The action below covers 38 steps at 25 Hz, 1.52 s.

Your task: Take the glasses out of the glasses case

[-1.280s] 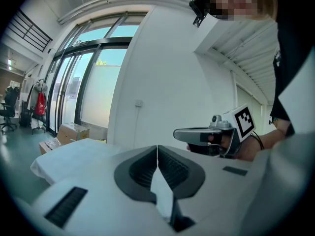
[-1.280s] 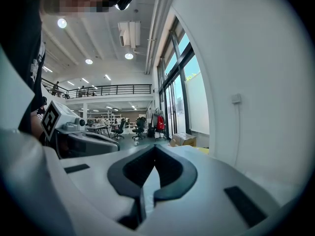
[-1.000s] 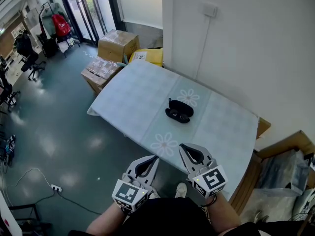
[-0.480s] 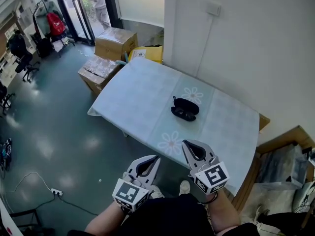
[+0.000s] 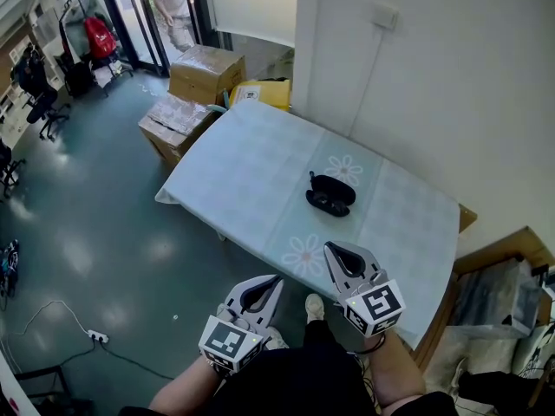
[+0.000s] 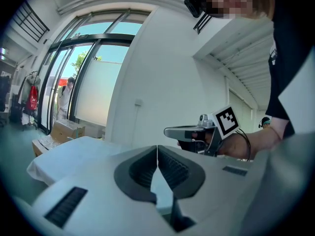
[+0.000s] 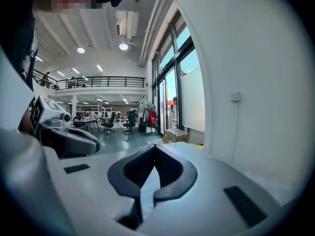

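A black glasses case [image 5: 330, 194] lies open on the pale flowered tablecloth [image 5: 251, 172], its lid tipped up at the far side; what is inside is too small to tell. Both grippers are held low, near the person's body, well short of the case. The left gripper [image 5: 275, 278] hangs off the table's near edge with its jaws together and nothing in them, as the left gripper view [image 6: 157, 147] also shows. The right gripper [image 5: 330, 247] reaches just over the near edge; its jaws meet at the tips in the right gripper view [image 7: 155, 147]. Neither gripper view shows the case.
Cardboard boxes [image 5: 206, 74] and a yellow box [image 5: 263, 94] stand at the table's far left end. A white wall with a switch [image 5: 385, 16] runs behind the table. A person [image 5: 175, 7] stands by the glass doors. More boxes [image 5: 507, 263] sit at the right.
The head view has shifted, so the case sits a little further right and lower in frame. A person has come into sight at the doors. Both grippers stay shut and nearly still.
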Each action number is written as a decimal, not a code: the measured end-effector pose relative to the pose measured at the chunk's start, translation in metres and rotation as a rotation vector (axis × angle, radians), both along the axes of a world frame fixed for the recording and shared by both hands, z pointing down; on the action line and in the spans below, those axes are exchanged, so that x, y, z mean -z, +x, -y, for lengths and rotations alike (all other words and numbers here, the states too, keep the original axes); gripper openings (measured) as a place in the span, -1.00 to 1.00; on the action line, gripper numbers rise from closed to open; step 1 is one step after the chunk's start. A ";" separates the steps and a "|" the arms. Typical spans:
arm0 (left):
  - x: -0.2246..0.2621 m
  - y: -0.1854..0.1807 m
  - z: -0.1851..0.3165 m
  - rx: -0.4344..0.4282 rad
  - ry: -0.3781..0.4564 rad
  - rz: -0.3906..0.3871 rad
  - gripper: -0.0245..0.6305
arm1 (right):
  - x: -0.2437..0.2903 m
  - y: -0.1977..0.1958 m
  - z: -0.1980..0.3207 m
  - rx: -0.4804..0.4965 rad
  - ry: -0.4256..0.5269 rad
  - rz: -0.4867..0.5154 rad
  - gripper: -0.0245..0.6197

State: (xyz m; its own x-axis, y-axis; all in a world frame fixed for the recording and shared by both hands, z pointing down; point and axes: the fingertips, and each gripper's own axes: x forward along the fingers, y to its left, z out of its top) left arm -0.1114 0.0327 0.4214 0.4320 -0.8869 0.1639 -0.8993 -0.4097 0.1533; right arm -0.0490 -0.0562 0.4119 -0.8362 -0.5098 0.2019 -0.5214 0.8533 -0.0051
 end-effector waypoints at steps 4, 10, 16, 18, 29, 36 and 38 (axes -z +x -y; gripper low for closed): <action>-0.004 0.004 0.011 0.020 -0.011 0.000 -0.83 | -0.012 0.005 0.023 0.013 -0.014 -0.031 -0.85; -0.006 0.014 0.038 0.048 -0.019 -0.003 -0.83 | -0.031 0.014 0.067 0.033 -0.043 -0.069 -0.85; -0.012 0.033 0.062 0.052 -0.037 0.016 -0.83 | -0.060 0.021 0.110 0.064 -0.080 -0.128 -0.85; -0.015 0.038 0.071 0.053 -0.046 0.021 -0.83 | -0.072 0.023 0.124 0.076 -0.094 -0.149 -0.85; -0.027 0.051 0.102 0.091 -0.086 0.015 -0.83 | -0.120 0.022 0.177 0.146 -0.146 -0.241 -0.85; -0.037 0.052 0.110 0.111 -0.111 0.025 -0.83 | -0.161 0.015 0.204 0.214 -0.194 -0.357 -0.85; -0.036 0.050 0.114 0.130 -0.113 0.012 -0.83 | -0.173 0.013 0.213 0.236 -0.201 -0.398 -0.85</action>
State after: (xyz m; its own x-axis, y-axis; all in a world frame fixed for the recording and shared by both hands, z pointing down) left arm -0.0612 -0.0816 0.4579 0.3121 -0.9108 0.2703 -0.9457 -0.2705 0.1803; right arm -0.0360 -0.2690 0.5844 -0.7622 -0.2348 0.6033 -0.3094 0.9507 -0.0209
